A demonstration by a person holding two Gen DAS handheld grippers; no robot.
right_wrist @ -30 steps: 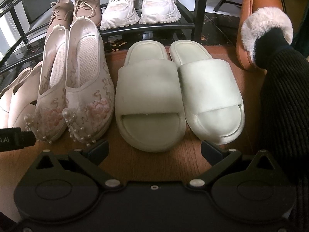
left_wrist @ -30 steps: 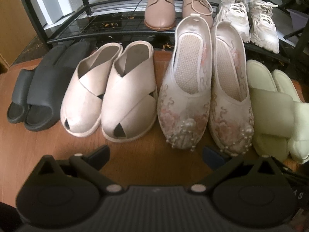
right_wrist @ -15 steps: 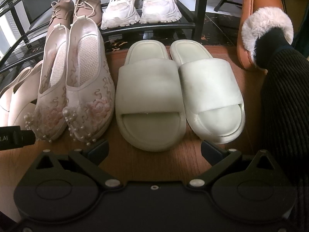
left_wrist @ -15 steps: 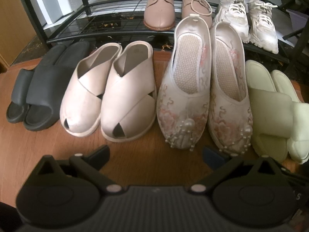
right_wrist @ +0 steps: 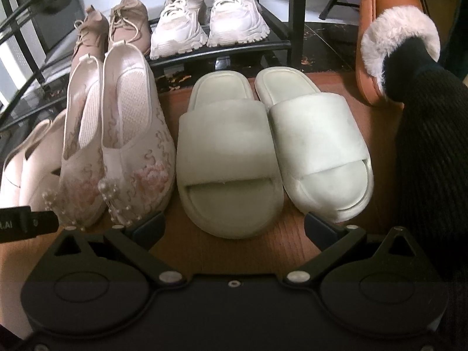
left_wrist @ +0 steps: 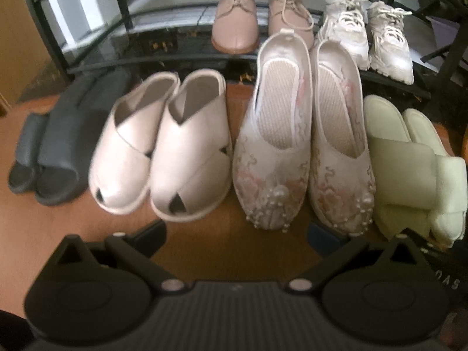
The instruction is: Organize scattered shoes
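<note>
Four pairs stand in a row on the wooden floor [left_wrist: 44,228], toes toward me: dark grey slides [left_wrist: 55,149], cream cross-strap mules [left_wrist: 163,152], embroidered pearl-toed flats [left_wrist: 304,152] and pale green slides [left_wrist: 409,161]. The right wrist view shows the pale green slides [right_wrist: 272,146] centred and the embroidered flats [right_wrist: 122,140] at left. My left gripper [left_wrist: 235,229] is open in front of the mules and flats, holding nothing. My right gripper [right_wrist: 234,228] is open just short of the green slides' toes.
A black metal shoe rack [left_wrist: 175,55] behind the row holds tan lace-up shoes [left_wrist: 257,17] and white sneakers [right_wrist: 210,14]. At right a person's leg in dark ribbed fabric [right_wrist: 430,161] wears a brown fur-lined slipper [right_wrist: 392,35]. The left gripper's tip [right_wrist: 26,222] shows at the left edge.
Both grippers have crept slightly forward toward the shoes; the left view is now blurred by motion. No shoe has moved and both grippers stay open.
</note>
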